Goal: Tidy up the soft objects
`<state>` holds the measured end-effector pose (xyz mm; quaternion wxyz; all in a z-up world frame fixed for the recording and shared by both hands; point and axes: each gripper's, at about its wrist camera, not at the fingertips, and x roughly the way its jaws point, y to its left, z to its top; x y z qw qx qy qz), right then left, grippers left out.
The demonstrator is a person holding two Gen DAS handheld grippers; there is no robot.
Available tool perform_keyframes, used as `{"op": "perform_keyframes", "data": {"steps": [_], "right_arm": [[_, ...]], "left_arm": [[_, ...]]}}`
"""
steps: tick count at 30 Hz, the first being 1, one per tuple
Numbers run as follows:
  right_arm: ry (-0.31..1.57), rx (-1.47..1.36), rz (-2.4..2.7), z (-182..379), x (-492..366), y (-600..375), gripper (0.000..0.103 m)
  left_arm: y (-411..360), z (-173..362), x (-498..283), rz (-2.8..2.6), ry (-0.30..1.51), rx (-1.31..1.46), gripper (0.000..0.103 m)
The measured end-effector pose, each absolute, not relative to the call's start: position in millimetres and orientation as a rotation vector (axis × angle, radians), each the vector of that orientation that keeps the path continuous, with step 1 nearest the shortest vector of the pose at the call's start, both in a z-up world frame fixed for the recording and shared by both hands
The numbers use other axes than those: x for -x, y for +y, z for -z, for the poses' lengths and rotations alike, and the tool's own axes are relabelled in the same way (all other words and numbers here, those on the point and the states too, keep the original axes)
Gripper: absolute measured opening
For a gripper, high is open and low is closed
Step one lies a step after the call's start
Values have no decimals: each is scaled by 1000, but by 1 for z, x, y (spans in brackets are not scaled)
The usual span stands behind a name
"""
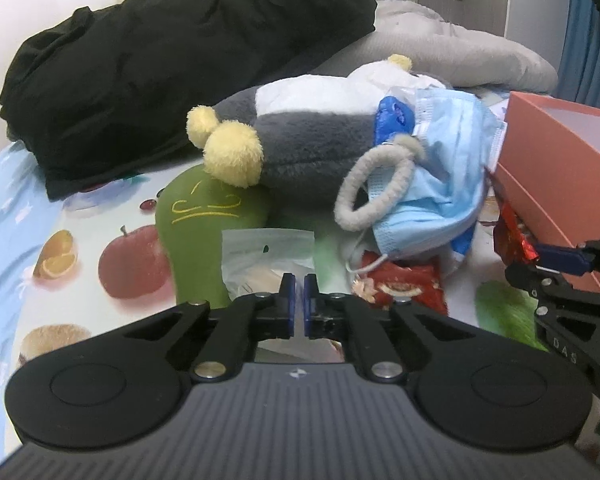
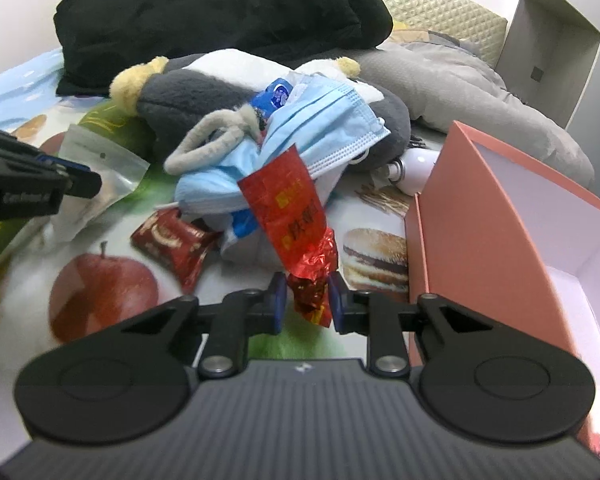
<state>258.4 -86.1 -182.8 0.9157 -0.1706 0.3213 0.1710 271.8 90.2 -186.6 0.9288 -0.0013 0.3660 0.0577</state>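
My right gripper [image 2: 307,300] is shut on a red foil wrapper [image 2: 288,208] and holds it up just left of the pink open box [image 2: 480,216]. My left gripper [image 1: 299,304] is shut and empty, its tips just before a clear zip bag [image 1: 266,258] on a green plush [image 1: 204,216]. A grey, white and yellow plush toy [image 1: 300,148] lies behind, with blue face masks [image 1: 440,184] and a grey fuzzy loop [image 1: 374,188] piled on it. The right gripper with the wrapper [image 1: 514,238] also shows at the right edge of the left wrist view.
A black garment [image 1: 172,68] is heaped at the back, a grey cushion [image 2: 480,96] to its right. A dark red snack packet [image 2: 176,248] lies on the fruit-print sheet [image 1: 60,240]. A white bottle [image 2: 416,170] lies behind the box. A headboard stands at the back.
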Motion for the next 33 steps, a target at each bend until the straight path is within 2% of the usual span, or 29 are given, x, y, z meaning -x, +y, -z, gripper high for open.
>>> {"op": "perform_keyframes", "data": {"steps": [13,21,27,29,30,31,32,33], "right_arm": [[700,424,-370,175,-191,-102,22],[777,487,-373,172,-143,-113,21],[801,470,-381,169,-119,-112,22],[821,427,-386,167,-117,-113,26],[836,396,-387,166,-117,-113,32],[847,368,-389,165,-116,-114,39],[856,338,-394,163,-116,-115,42],[860,307,-402,161,-115,-117,44]], "left_arm": [[71,180,-207,-40,778,180,4],[75,190,-167,34,870,387,4],[77,194,-150,59,928,397,5],[79,192,-147,79,938,389,13],[81,190,-145,79,939,387,17],[83,189,-145,76,941,383,29],[85,187,-143,71,939,374,40],[86,184,-142,65,932,363,45]]}}
